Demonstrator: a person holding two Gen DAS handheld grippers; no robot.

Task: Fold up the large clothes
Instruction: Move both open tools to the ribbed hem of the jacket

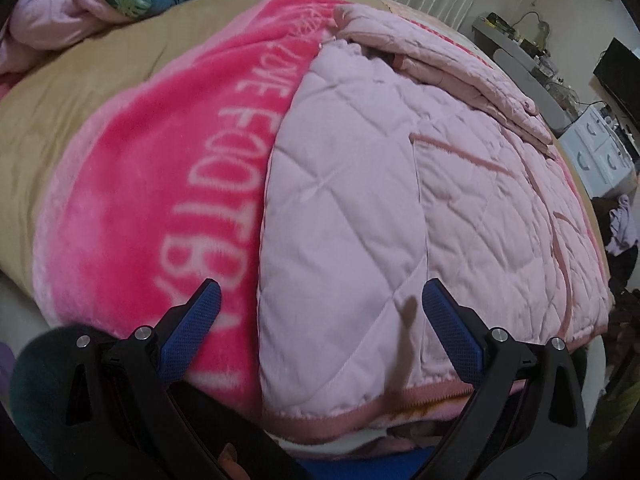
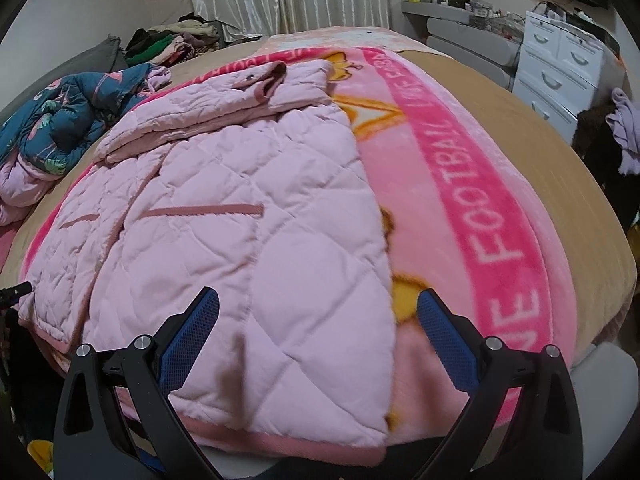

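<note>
A pale pink quilted jacket [image 1: 380, 184] lies flat on a bright pink fleece blanket [image 1: 168, 184] on the bed, with darker pink trim and its sleeves folded across the top. It also shows in the right wrist view [image 2: 248, 208] on the same blanket [image 2: 480, 208]. My left gripper [image 1: 320, 300] is open and empty, hovering over the jacket's near left hem. My right gripper [image 2: 318, 306] is open and empty over the jacket's near right edge.
A blue patterned garment [image 2: 68, 120] and a pink one lie bunched at the bed's far left. A pile of clothes [image 2: 172, 40] sits by the curtain. White drawers [image 2: 560, 64] and a grey shelf [image 2: 460, 20] stand to the right. A tan sheet [image 1: 80, 80] covers the bed.
</note>
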